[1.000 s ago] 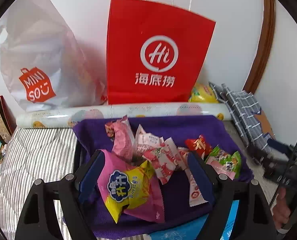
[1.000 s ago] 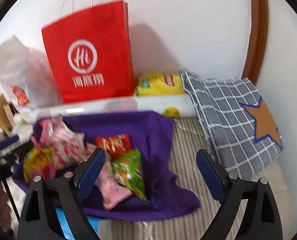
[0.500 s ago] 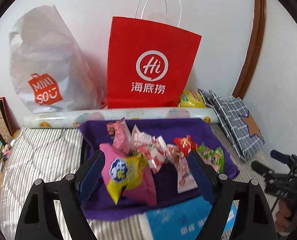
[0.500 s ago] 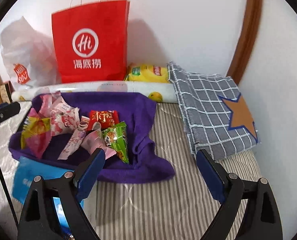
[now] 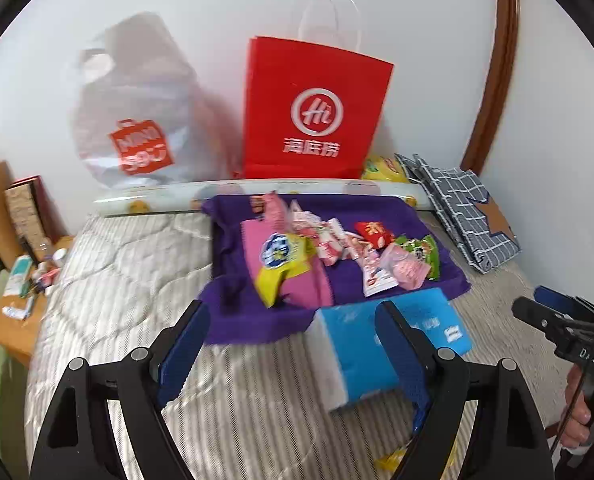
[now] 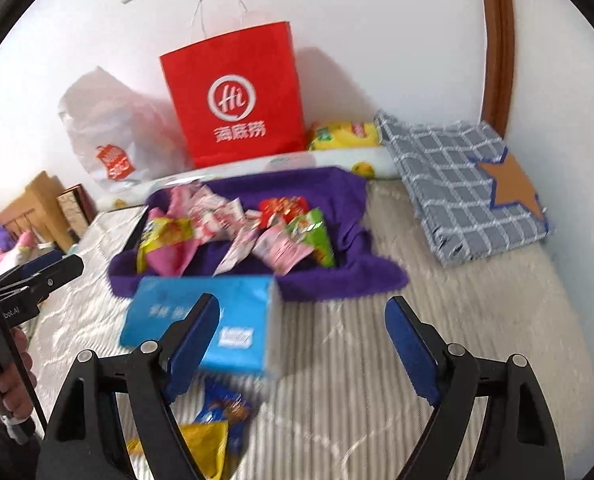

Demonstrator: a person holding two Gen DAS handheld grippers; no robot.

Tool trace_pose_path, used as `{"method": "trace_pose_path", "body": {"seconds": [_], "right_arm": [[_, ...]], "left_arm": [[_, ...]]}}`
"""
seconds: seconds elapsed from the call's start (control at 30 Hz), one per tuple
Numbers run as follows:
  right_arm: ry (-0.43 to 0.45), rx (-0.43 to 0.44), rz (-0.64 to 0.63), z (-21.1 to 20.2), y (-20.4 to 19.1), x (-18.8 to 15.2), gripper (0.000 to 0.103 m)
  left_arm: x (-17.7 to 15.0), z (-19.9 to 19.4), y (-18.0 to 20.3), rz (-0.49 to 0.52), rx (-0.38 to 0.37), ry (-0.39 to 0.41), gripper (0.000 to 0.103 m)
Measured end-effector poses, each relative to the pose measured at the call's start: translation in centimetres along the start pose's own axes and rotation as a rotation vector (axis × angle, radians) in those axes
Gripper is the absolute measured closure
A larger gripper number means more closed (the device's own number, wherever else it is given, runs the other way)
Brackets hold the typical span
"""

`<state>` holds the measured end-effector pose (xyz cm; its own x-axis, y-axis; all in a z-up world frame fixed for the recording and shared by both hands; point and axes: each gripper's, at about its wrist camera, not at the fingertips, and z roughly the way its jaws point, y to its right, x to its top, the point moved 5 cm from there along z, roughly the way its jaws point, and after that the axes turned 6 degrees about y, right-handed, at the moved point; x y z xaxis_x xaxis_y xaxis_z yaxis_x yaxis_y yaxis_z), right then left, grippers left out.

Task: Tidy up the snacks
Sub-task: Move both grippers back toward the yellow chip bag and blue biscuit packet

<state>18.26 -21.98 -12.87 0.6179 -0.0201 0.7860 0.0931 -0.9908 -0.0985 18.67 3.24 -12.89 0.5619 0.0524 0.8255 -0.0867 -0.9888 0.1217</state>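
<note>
Several snack packets lie piled on a purple cloth (image 5: 237,308) on the bed: a yellow and pink packet (image 5: 285,256), a red one (image 5: 373,234), a green one (image 6: 313,236) and pink-white ones. My left gripper (image 5: 293,344) hangs open over the striped bed cover, short of the cloth, with nothing held. My right gripper (image 6: 301,336) is also open and empty, its jaws closing a little, above bare bed cover. A blue tissue pack (image 6: 201,316) lies just ahead of its left finger. Two loose packets, blue (image 6: 221,408) and yellow (image 6: 205,440), lie under that gripper.
A red paper bag (image 5: 317,112) and a white plastic bag (image 5: 137,120) stand against the wall behind a rolled mat (image 5: 169,200). A grey checked cushion (image 6: 465,184) lies at the right and a yellow pack (image 6: 345,134) behind it. A cluttered low table (image 5: 17,292) stands left.
Both grippers have drawn back from the snack pile, so it looks smaller and farther. The blue tissue pack and more bed cover have come into view. The right jaws narrowed slightly.
</note>
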Motion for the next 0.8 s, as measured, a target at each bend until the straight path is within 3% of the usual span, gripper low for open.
{"method": "trace_pose_path", "body": {"seconds": [0.1,0.43,0.8], "right_arm": [[-0.007,-0.027,-0.042,-0.8,-0.7,-1.7,0.018],[-0.076,0.109,-0.078,-0.6,-6.0,-7.4,0.018],[-0.184,0.079,-0.133,1.3,-8.2,-11.5,0.019]], "left_arm": [[-1.0,-1.2,-0.6,-0.019,0.008,-0.009,0.020],[-4.1,-3.0,-1.8,-0.039,0.021,-0.033,0.020],[-5.6,-3.5,-3.3,-0.058,0.025,-0.057,0.019]]}}
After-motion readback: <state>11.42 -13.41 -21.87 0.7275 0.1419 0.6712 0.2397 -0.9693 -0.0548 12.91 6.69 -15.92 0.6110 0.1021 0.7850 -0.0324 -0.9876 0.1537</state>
